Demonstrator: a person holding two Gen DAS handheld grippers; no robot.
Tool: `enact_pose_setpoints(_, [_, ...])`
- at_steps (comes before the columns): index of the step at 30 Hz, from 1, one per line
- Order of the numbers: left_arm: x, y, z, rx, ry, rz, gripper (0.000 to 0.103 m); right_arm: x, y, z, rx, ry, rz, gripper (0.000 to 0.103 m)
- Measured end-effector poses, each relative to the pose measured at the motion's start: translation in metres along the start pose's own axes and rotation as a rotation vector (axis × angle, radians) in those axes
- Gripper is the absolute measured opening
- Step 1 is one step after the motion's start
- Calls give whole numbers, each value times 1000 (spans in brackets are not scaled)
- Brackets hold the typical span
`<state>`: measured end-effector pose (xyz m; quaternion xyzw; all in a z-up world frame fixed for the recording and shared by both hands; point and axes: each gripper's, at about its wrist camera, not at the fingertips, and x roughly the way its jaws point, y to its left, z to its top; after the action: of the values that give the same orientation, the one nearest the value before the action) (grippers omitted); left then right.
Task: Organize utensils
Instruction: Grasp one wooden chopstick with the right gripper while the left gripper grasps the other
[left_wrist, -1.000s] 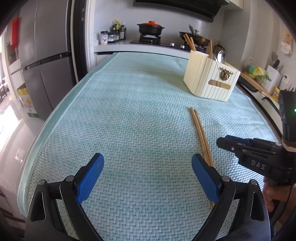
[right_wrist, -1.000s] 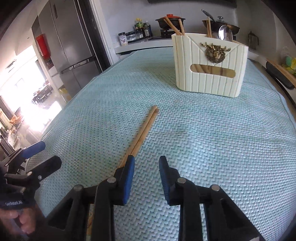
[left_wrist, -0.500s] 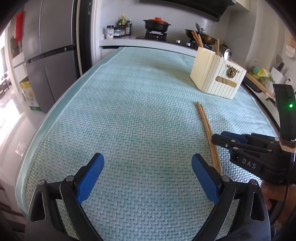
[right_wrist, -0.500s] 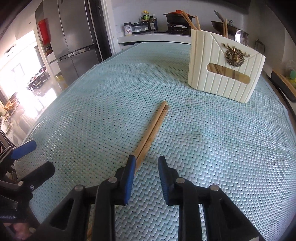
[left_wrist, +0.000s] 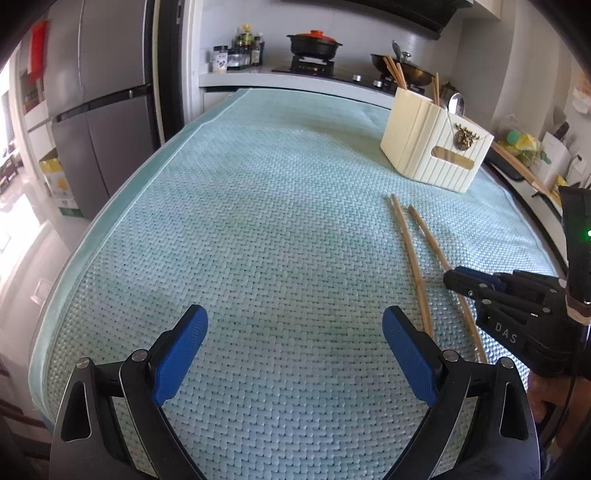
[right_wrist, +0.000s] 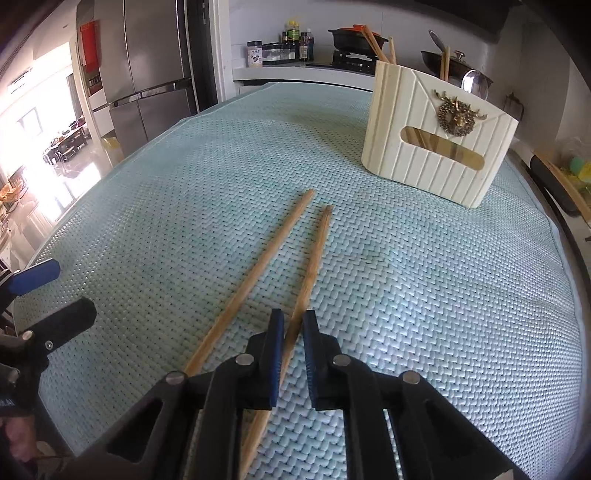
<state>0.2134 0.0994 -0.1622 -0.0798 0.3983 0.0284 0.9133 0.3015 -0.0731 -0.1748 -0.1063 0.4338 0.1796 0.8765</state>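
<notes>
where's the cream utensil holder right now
The cream utensil holder stands upright at the far right of the green mat, beyond the tips of the two loose chopsticks, with the stove counter behind it.

home kitchen: stove (left_wrist: 312, 66), pots (left_wrist: 314, 44), steel fridge (left_wrist: 99, 110).

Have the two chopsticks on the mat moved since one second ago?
Yes. The right chopstick has swung away from the left chopstick; their tips nearest the cream holder now lie apart, on the mat.
</notes>
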Motion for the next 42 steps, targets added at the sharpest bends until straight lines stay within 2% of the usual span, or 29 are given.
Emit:
enact_pose_setpoints(3, [-1,-4,0,17,-3,-1,96,-5,-17,-10,9,-6,-36,6])
enact_pose_setpoints(11, [4,-19,0,45,16,-22,96,-24,-72,-42,99,-7,-140,7])
enact_pose_setpoints(17, [5,-30,0,77,28,-38,96,-38,-105,-63,180,8,-176,7])
enact_pose_setpoints(20, [8,-36,2,88,43,-54,96,-42,-111,-67,206,8,-164,9])
enact_pose_setpoints(22, [10,-38,5,91,53,-76,96,-44,-115,-68,231,9,-132,15])
enact_pose_setpoints(24, [12,-42,10,95,70,-107,96,-47,-116,-69,231,16,-112,32])
enact_pose_setpoints(28, [29,-53,27,132,114,-148,96,-39,-111,-59,186,33,-99,34])
enact_pose_setpoints(32, [56,-72,49,215,141,-122,95,-28,-111,-44,140,56,-93,34])
enact_pose_setpoints(35, [84,-87,65,270,191,-116,90,-17,-115,-29,114,80,-77,33])
enact_pose_setpoints(37, [101,-93,72,288,225,-104,86,-8,-117,-17,93,96,-80,33])
enact_pose_setpoints(39, [111,-98,80,305,221,-76,85,0,-119,-7,73,106,-64,33])
enact_pose_setpoints(41, [118,-100,88,295,240,-86,85,7,-120,4,69,111,-57,32])
enact_pose_setpoints(42, [121,-100,92,292,249,-85,85,11,-121,9,69,115,-53,29])
